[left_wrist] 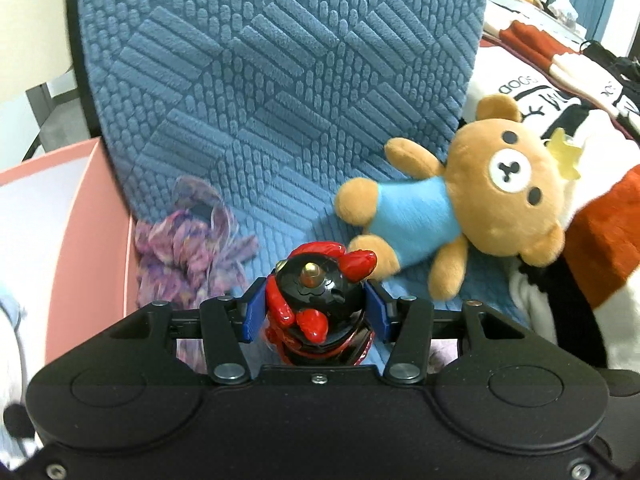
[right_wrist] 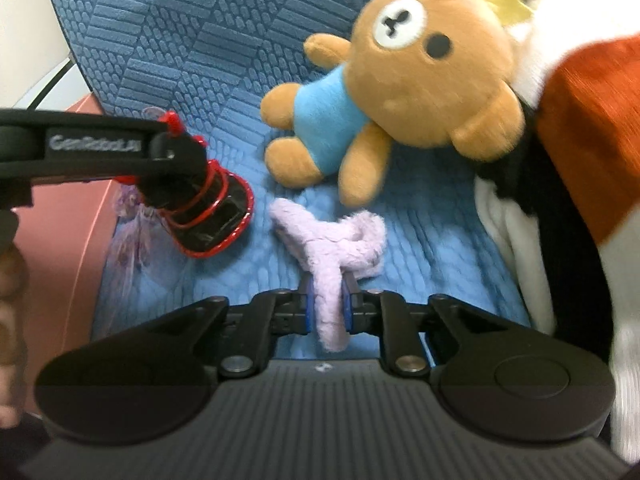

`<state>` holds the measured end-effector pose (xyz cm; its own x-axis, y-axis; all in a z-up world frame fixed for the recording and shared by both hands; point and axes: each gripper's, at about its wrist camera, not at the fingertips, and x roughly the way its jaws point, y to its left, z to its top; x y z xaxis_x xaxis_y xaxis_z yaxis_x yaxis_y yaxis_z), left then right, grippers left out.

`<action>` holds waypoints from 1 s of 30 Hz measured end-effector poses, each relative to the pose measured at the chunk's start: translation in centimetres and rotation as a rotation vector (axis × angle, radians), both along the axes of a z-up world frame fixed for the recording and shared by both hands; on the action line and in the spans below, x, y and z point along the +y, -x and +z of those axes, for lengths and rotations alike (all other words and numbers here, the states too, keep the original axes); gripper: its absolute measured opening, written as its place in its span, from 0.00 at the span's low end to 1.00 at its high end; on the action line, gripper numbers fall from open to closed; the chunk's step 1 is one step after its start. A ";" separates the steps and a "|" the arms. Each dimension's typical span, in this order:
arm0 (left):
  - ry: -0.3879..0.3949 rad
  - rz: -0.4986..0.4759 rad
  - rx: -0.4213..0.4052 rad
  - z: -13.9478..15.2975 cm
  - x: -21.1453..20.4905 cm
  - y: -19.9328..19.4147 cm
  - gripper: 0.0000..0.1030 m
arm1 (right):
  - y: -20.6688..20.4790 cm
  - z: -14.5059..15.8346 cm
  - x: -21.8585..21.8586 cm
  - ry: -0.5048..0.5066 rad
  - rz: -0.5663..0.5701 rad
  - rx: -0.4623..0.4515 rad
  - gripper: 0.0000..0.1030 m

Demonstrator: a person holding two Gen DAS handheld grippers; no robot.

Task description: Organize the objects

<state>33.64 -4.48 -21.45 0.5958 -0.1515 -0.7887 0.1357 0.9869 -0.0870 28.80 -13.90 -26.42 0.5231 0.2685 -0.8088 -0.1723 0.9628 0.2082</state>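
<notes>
My left gripper (left_wrist: 316,312) is shut on a glossy red and black toy figure (left_wrist: 316,300), its blue pads pressed against the toy's sides. In the right wrist view that same toy figure (right_wrist: 208,208) hangs under the left gripper's black frame, lifted off the blue cushion (right_wrist: 168,40). My right gripper (right_wrist: 328,308) is shut on the handle of a fuzzy lilac hair claw (right_wrist: 332,240), whose prongs spread out ahead of the fingers. A brown plush bear (left_wrist: 480,200) in a light blue shirt lies on the cushion to the right, also large in the right wrist view as the bear (right_wrist: 400,80).
A pink box (left_wrist: 84,216) stands at the left edge beside the cushion. A purple patterned scrunchie (left_wrist: 192,248) lies next to the box. White, red and black printed fabric (left_wrist: 592,232) is piled at the right. A yellow star clip (left_wrist: 564,152) sits by the bear's head.
</notes>
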 end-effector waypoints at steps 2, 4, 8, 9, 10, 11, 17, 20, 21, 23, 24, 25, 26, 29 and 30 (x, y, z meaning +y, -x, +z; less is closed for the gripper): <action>0.010 0.013 0.004 0.3 0.3 1.1 0.47 | 1.0 0.1 -0.2 -0.002 0.006 -0.001 0.15; 0.016 0.019 0.009 0.4 0.5 2.1 0.47 | 1.9 0.2 -0.2 0.006 0.014 -0.004 0.15; 0.024 0.029 0.019 0.5 0.9 4.6 0.47 | 3.4 0.3 -0.4 0.011 0.012 -0.001 0.15; 0.032 0.032 0.022 0.5 1.0 5.1 0.47 | 3.9 0.3 -0.5 0.010 0.012 -0.003 0.15; 0.044 0.043 0.028 0.5 1.3 5.8 0.47 | 4.3 0.3 -0.5 0.008 0.011 -0.002 0.15; 0.054 0.054 0.032 0.6 1.5 6.5 0.47 | 4.8 0.3 -0.6 0.002 0.010 0.004 0.14; 0.071 0.072 0.047 0.8 2.0 9.5 0.47 | 7.8 0.3 -0.6 -0.023 -0.008 0.018 0.14; 0.062 0.067 0.064 0.4 1.7 10.8 0.47 | 9.4 0.2 -0.4 -0.030 0.000 0.022 0.14; 0.055 0.060 0.073 0.1 1.6 11.2 0.47 | 9.8 0.2 -0.3 -0.031 0.001 0.023 0.14; 0.046 0.049 0.083 -0.4 1.4 11.5 0.47 | 10.4 0.1 -0.3 -0.040 0.000 0.033 0.16; 0.041 0.047 0.083 -0.5 1.3 11.5 0.47 | 10.6 0.1 -0.2 -0.044 0.002 0.034 0.16; 0.037 0.048 0.076 -0.6 1.3 11.5 0.46 | 10.8 0.2 -0.2 -0.045 0.004 0.031 0.16; 0.037 0.053 0.073 -0.6 1.4 11.5 0.47 | 10.9 0.3 -0.2 -0.043 0.005 0.024 0.16; 0.070 0.050 0.070 -0.4 1.9 11.5 0.50 | 11.1 0.5 -0.3 -0.040 0.003 0.004 0.17; 0.083 0.041 0.072 -0.3 1.9 11.5 0.55 | 11.1 0.6 -0.4 -0.040 0.001 0.000 0.17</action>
<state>22.14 -2.54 -21.79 0.5454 -0.1942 -0.8153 0.0855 0.9806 -0.1764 17.65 -14.32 -25.84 0.5233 0.3013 -0.7971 -0.1729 0.9535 0.2468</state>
